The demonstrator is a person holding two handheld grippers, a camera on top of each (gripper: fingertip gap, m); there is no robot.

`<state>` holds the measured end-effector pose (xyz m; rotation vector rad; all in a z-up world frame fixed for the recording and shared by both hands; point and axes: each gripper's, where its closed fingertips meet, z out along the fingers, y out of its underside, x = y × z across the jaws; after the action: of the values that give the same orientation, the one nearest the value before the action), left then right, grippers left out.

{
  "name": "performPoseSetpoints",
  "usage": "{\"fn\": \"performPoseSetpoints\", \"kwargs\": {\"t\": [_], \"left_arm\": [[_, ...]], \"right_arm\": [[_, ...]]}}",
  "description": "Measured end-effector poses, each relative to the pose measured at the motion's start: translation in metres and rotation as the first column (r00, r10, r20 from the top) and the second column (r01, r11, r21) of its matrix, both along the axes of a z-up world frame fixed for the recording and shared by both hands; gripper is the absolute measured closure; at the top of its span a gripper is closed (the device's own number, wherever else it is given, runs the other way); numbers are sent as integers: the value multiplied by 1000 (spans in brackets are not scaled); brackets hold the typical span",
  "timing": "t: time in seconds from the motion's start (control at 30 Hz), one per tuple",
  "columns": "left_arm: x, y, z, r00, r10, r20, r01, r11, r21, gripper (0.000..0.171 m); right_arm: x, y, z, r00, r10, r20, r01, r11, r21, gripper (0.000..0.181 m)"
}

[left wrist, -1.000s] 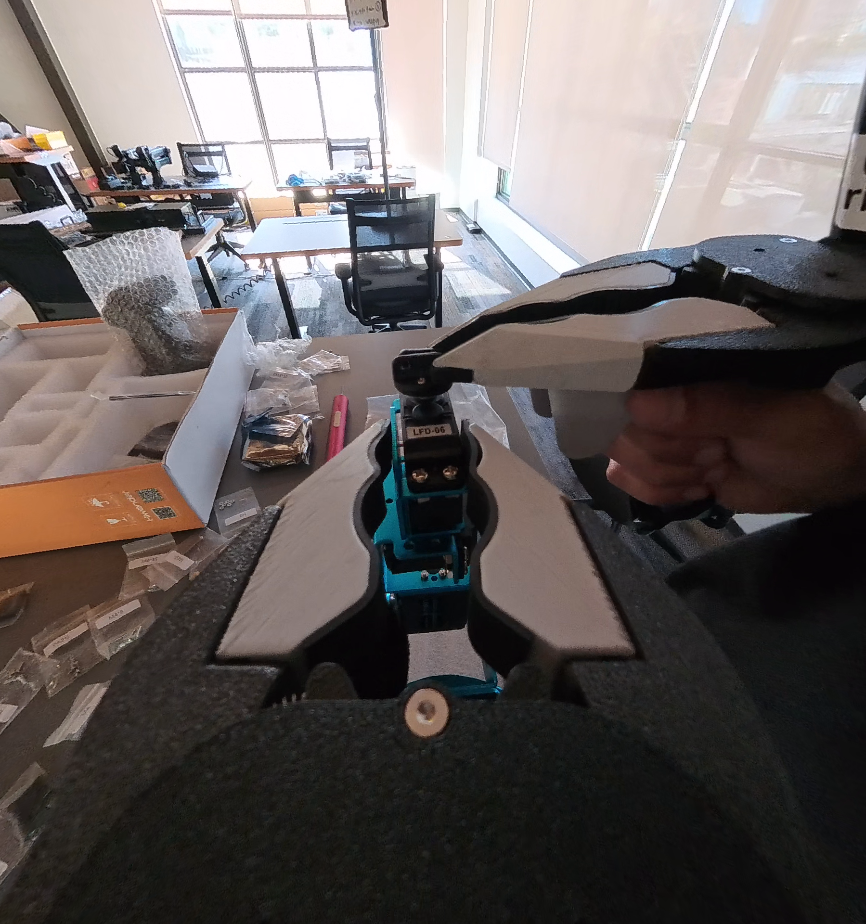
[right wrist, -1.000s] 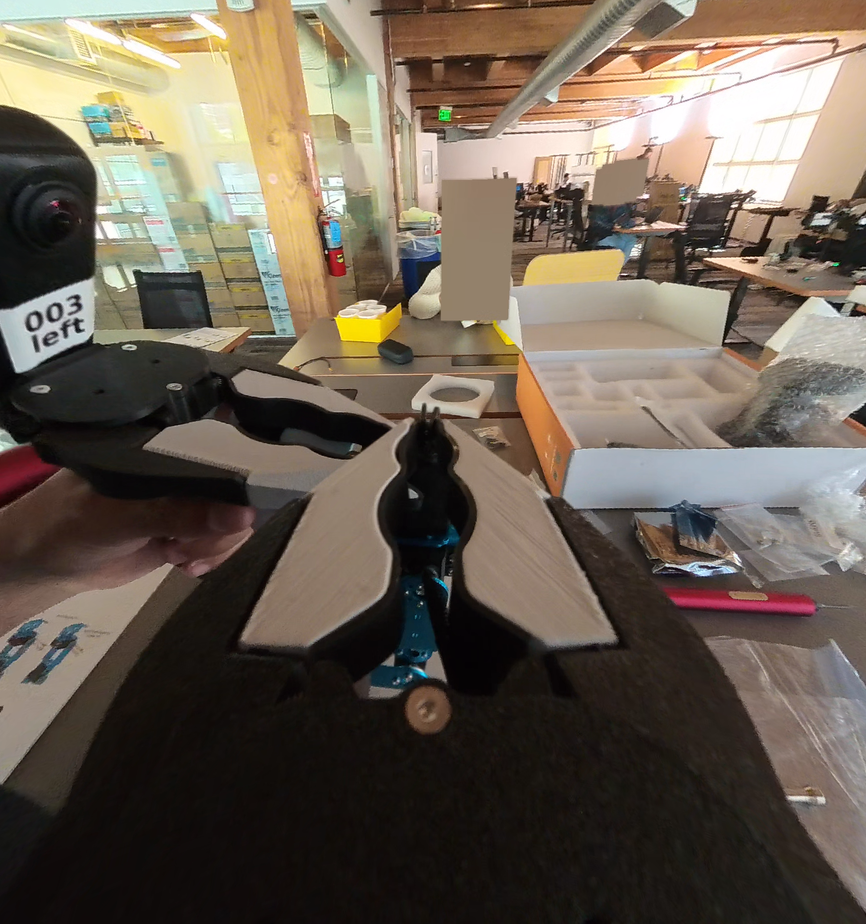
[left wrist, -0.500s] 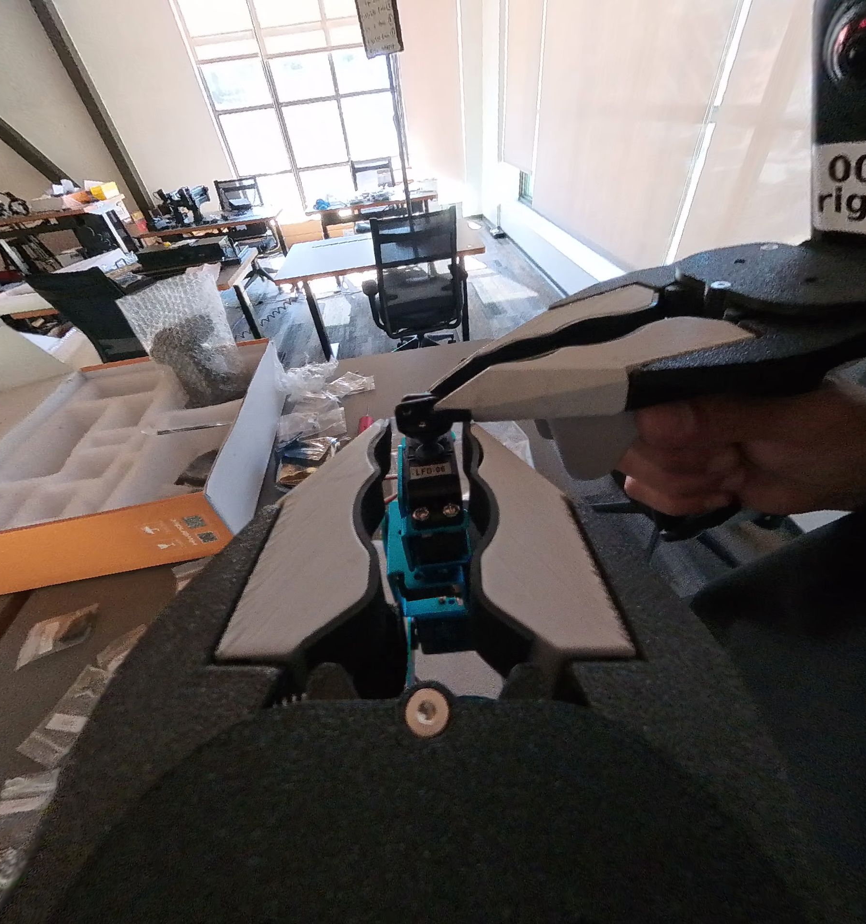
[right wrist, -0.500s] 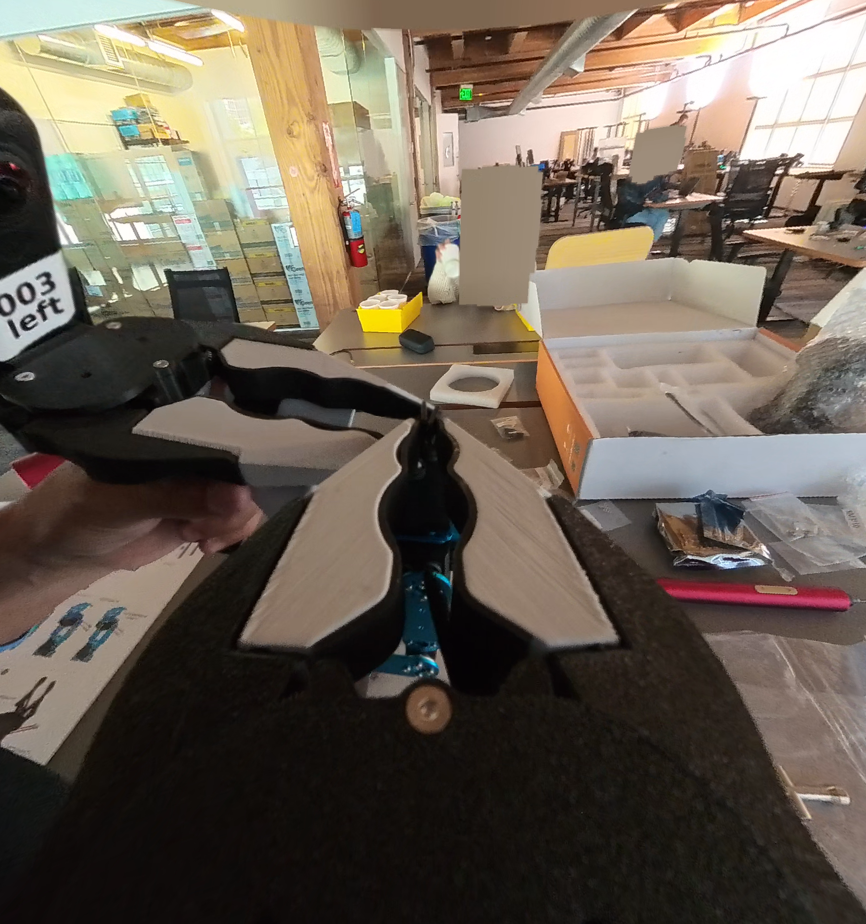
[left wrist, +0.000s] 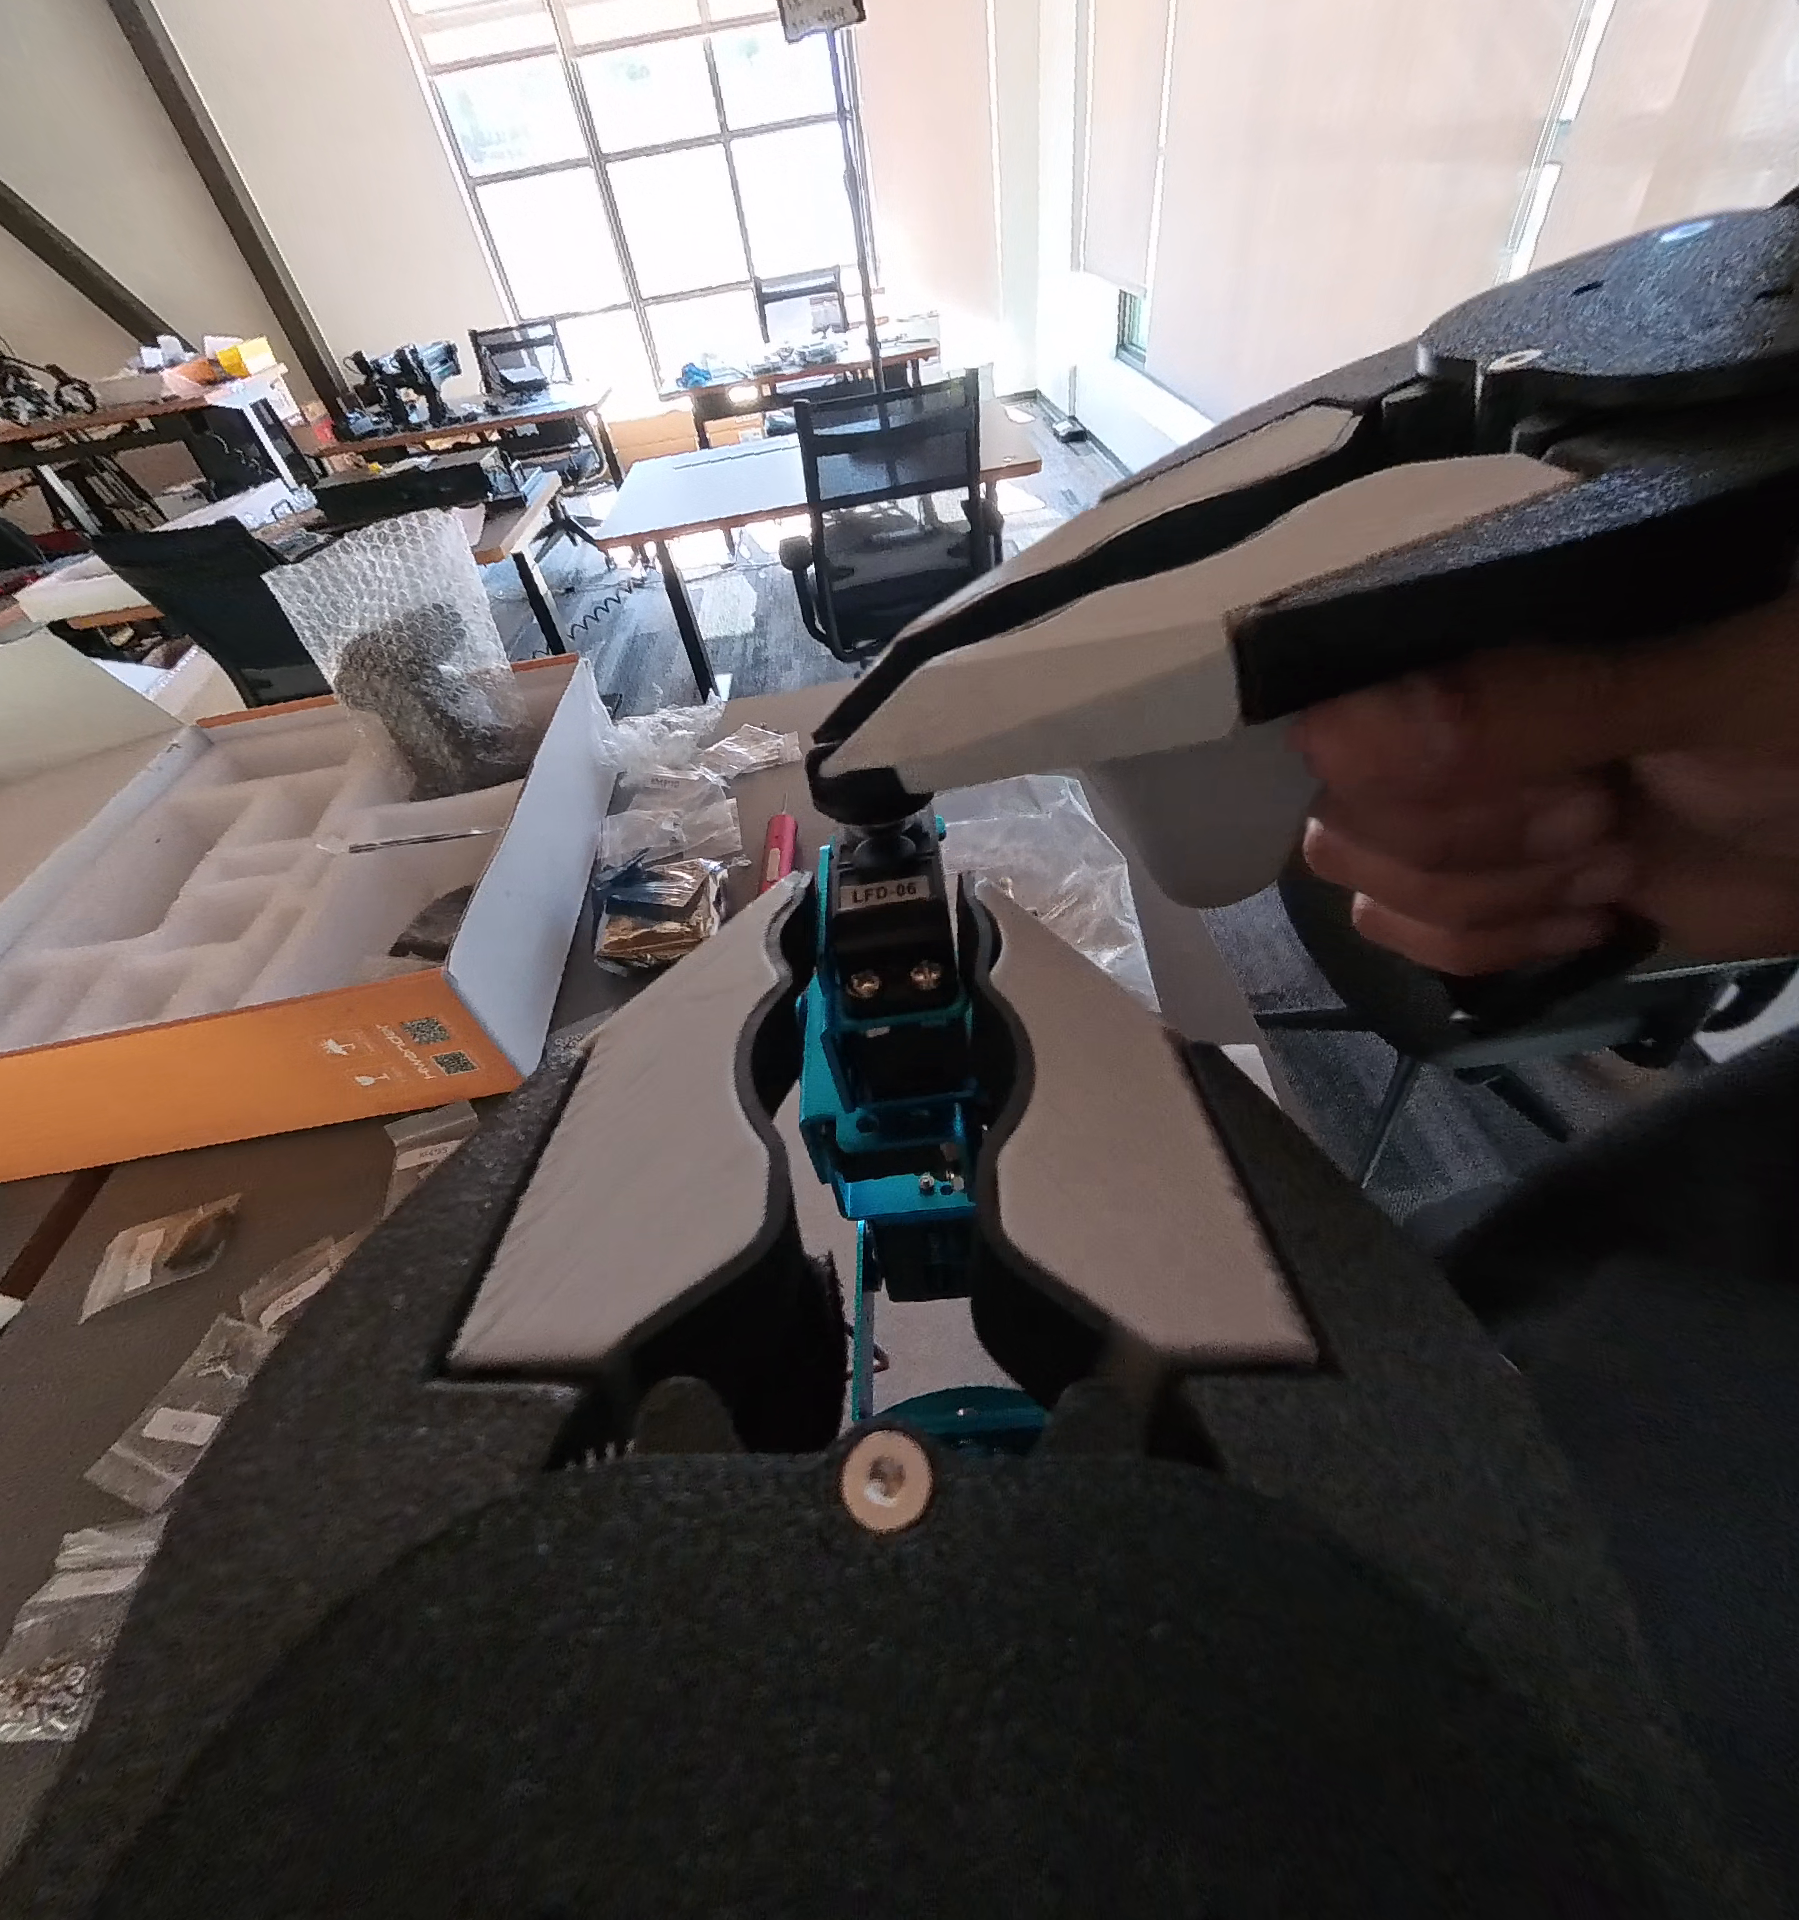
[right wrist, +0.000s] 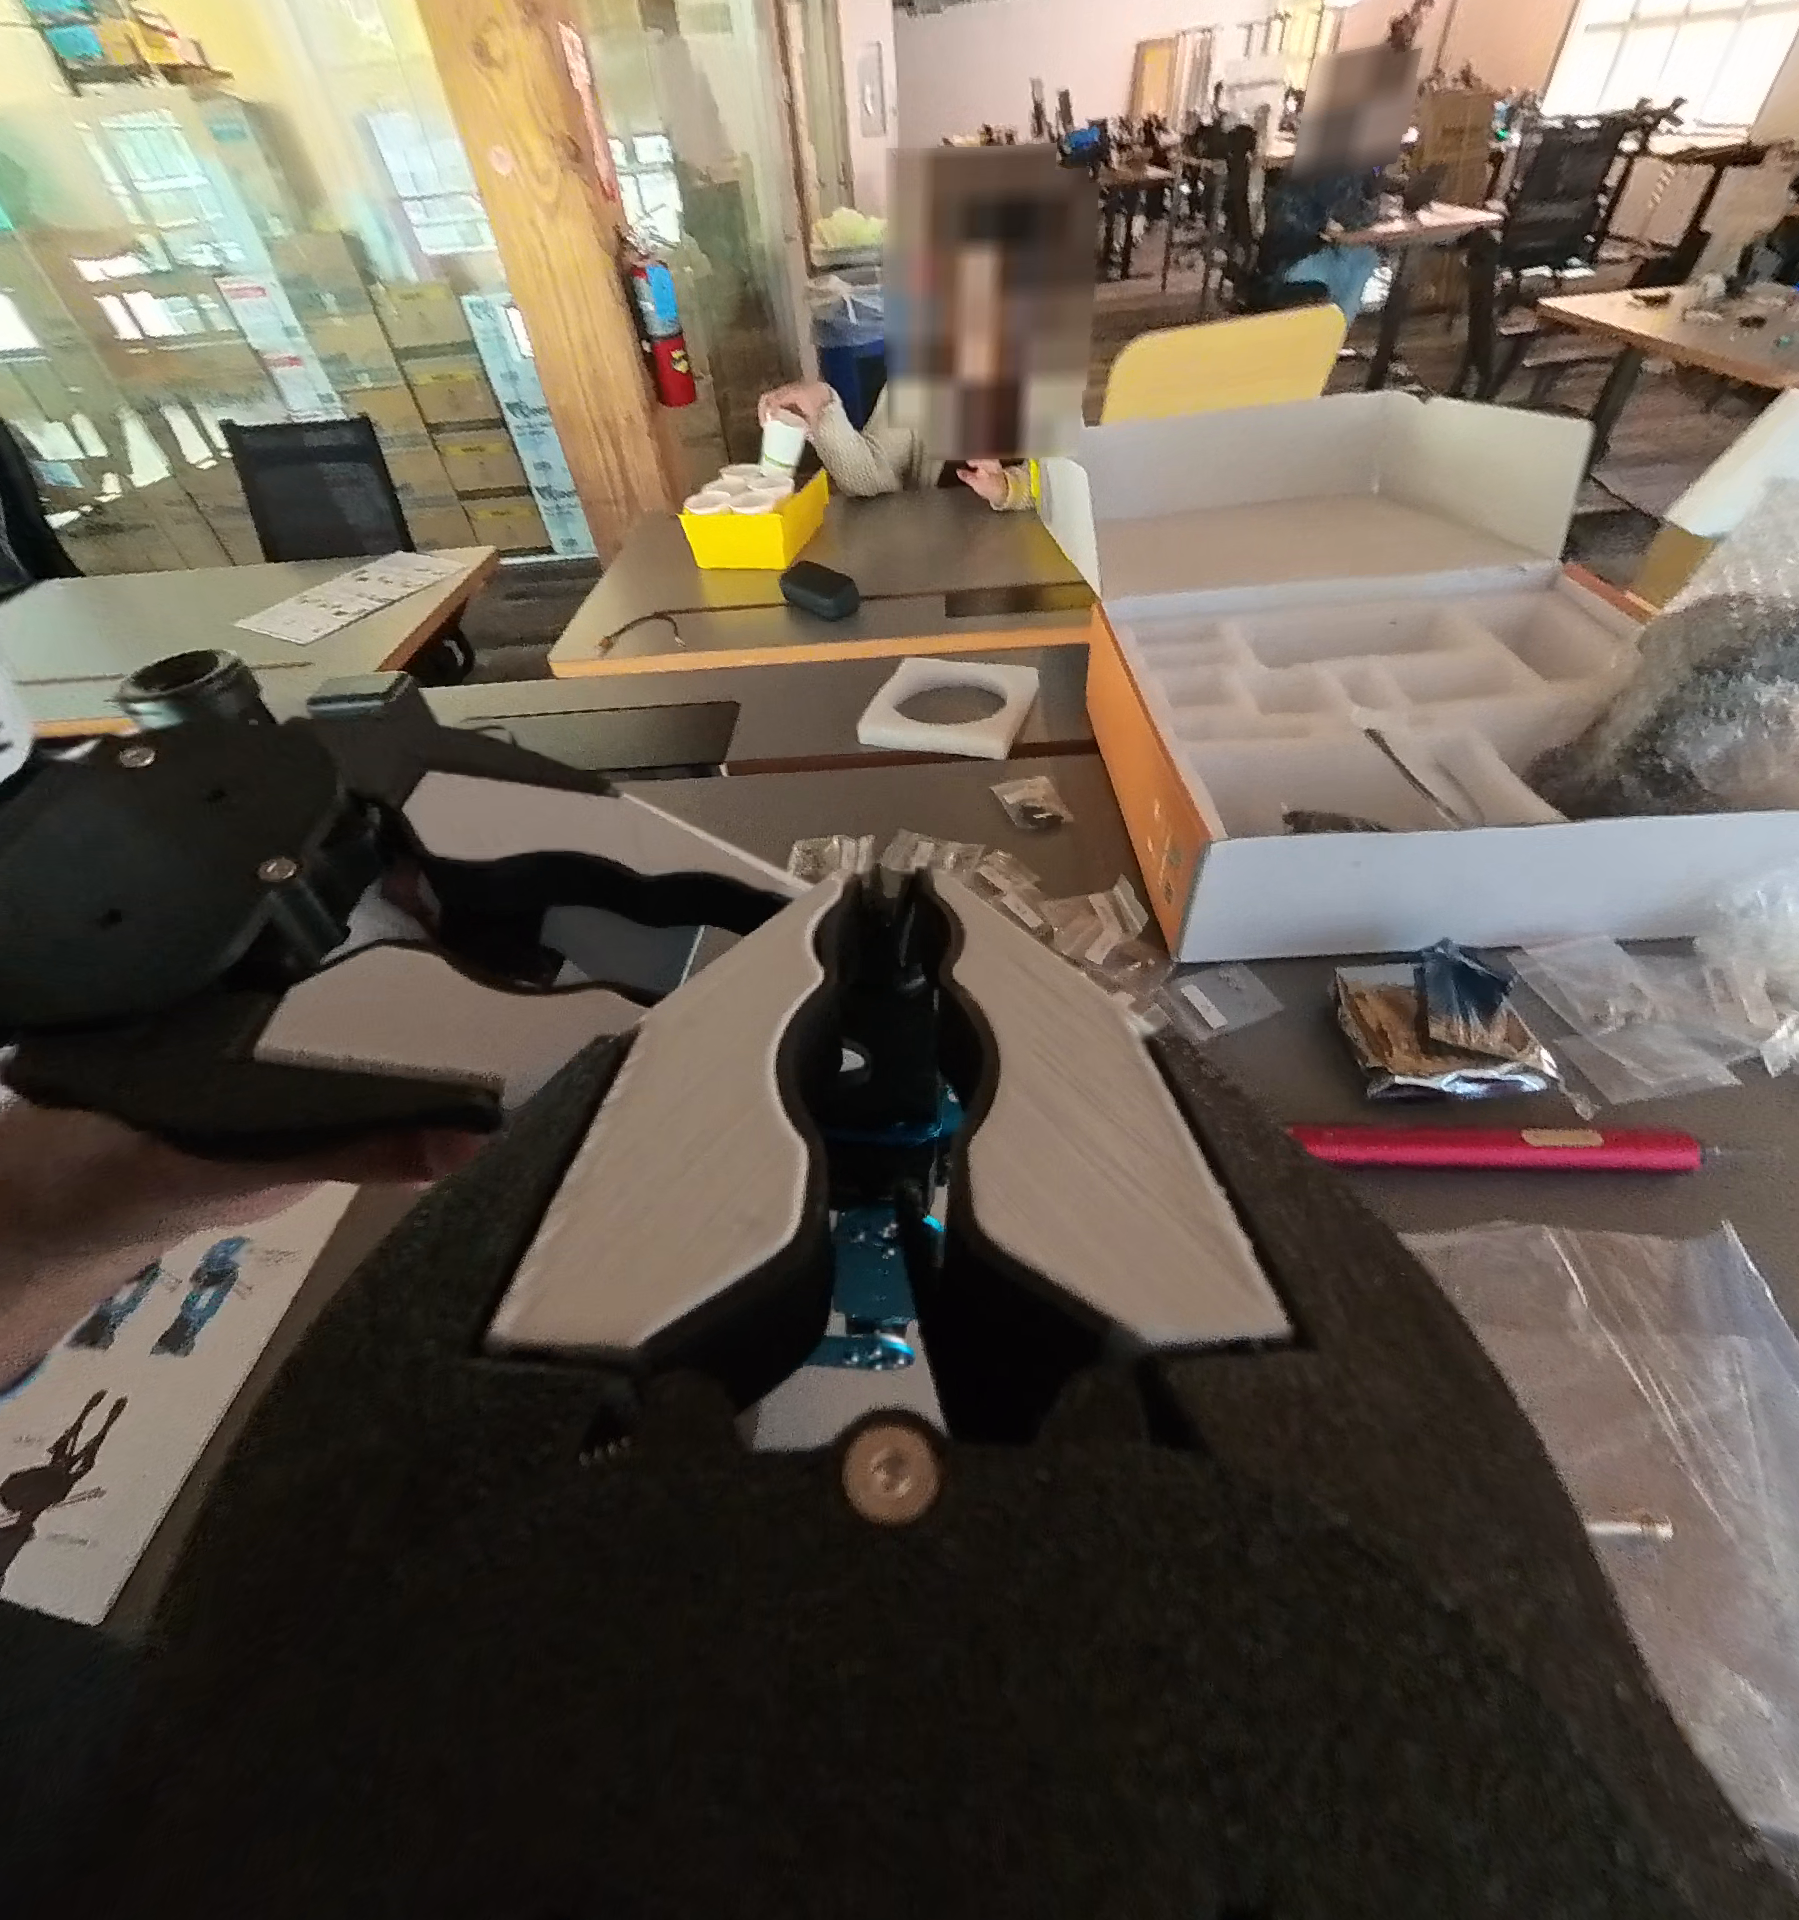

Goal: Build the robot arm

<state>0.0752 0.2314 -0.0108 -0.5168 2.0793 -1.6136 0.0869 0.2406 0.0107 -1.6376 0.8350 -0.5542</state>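
Note:
A small blue metal bracket assembly with a black servo [left wrist: 884,987] stands upright over the dark table. My left gripper [left wrist: 889,906] is shut on the sides of this assembly. My right gripper [left wrist: 859,774] comes in from the right in a hand and is shut on the black round part on top of the servo [left wrist: 879,836]. In the right wrist view the right gripper [right wrist: 887,896] closes on that black part [right wrist: 879,997], with the blue bracket [right wrist: 874,1262] below it. The left gripper [right wrist: 708,847] shows at the left.
An open orange-and-white box with a foam insert [left wrist: 251,935] holds a bubble-wrap bag of dark parts [left wrist: 407,665]. A red pen-like tool [right wrist: 1497,1148], a foil bag [right wrist: 1435,1029], several small plastic bags [right wrist: 1061,914] and a printed sheet [right wrist: 95,1403] lie on the table. A person sits at the far table.
Both grippers keep their hold. The right wrist view has tipped down toward the table, and the left gripper has rolled and sits lower in it. The right gripper now reaches the servo top from higher up.

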Motion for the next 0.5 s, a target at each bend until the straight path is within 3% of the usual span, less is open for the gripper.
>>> {"fn": "performPoseSetpoints", "kwargs": {"t": [0.23,0.5], "left_arm": [[0,-3,0,999,-7,-33,4,996,-85,146],[-1,-6,-1,998,-41,-58,33,992,-125,147]], "right_arm": [[3,-3,-1,986,-150,-73,145,986,-77,175],[2,-7,-2,966,-253,-53,247,964,-93,177]]}}
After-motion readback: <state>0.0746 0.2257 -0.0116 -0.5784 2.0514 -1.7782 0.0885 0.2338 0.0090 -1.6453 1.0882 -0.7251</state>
